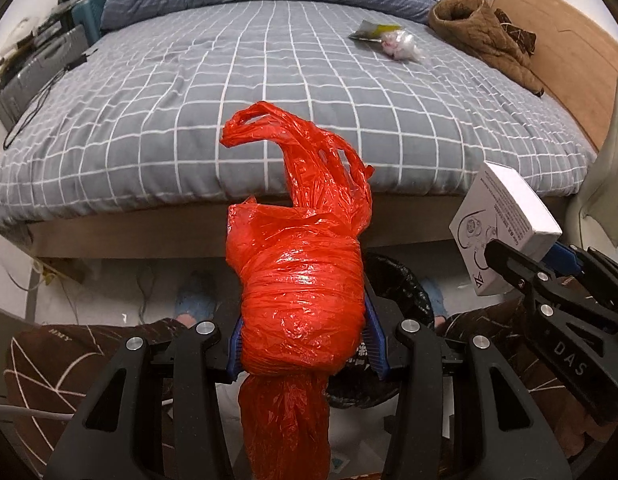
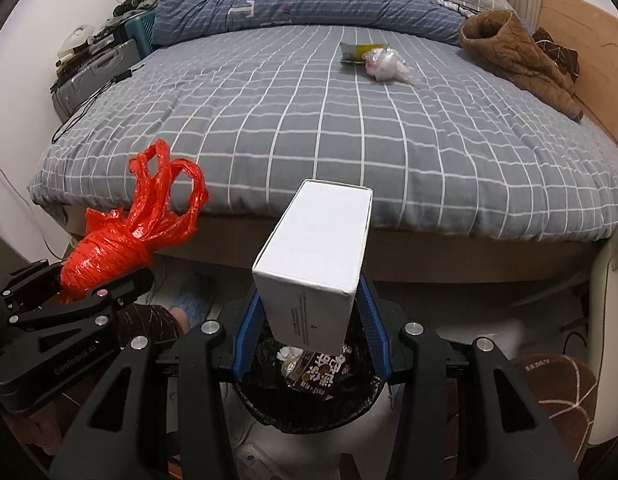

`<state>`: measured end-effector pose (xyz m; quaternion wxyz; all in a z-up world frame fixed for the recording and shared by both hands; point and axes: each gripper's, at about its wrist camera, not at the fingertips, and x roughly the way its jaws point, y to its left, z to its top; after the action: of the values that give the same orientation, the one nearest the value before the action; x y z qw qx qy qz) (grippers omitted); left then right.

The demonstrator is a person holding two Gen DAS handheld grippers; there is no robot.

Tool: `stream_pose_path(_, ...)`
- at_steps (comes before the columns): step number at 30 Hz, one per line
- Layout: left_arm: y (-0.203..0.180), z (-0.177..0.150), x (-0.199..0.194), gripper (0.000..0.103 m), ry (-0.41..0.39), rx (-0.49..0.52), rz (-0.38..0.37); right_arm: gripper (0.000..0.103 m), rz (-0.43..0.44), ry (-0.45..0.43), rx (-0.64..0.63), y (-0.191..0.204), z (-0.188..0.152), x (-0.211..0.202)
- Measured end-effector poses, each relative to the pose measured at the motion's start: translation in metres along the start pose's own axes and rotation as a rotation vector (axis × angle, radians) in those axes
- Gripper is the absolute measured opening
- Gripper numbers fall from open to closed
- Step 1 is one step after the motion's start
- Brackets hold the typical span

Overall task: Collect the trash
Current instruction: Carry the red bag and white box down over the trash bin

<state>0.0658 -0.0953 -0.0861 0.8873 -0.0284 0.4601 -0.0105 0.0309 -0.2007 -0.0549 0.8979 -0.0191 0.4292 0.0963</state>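
Clamped in the right gripper (image 2: 311,332), a white cardboard box (image 2: 315,260) hangs low-centre above the black-lined bin (image 2: 309,396), while the left gripper (image 1: 305,354) squeezes a knotted red plastic bag (image 1: 301,280); either could miss if released off-centre.

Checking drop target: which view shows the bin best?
Right wrist: the bin sits right below the white box, its opening and the trash inside visible. Left wrist shows only a sliver of its black liner behind the red bag.
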Motion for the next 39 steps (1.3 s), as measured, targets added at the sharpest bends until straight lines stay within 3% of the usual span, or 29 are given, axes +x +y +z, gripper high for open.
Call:
stream_pose_path(8, 0.003, -0.014, 0.018, 0.046, 0.036, -0.008, 0.020, 0.044, -0.007, 0.040, -0.007, 0.001, -0.015, 0.015)
stream_pose_path(25, 0.018, -0.028, 0.078, 0.046, 0.131, -0.029, 0.035, 0.038, -0.009, 0.229, -0.012, 0.001, -0.036, 0.093)
stream_pose_path(36, 0.015, -0.034, 0.099, 0.046, 0.178, -0.022, 0.047, 0.038, -0.001, 0.271, -0.006, 0.008, -0.035, 0.117)
stream_pose_path(38, 0.012, -0.034, 0.101, 0.046, 0.185, -0.022, 0.039, 0.048, -0.007, 0.267, 0.003, 0.006, -0.034, 0.116)
stream_pose_path(39, 0.010, -0.034, 0.103, 0.046, 0.188, -0.019, 0.036, 0.058, -0.007, 0.258, 0.009, 0.005, -0.033, 0.114)
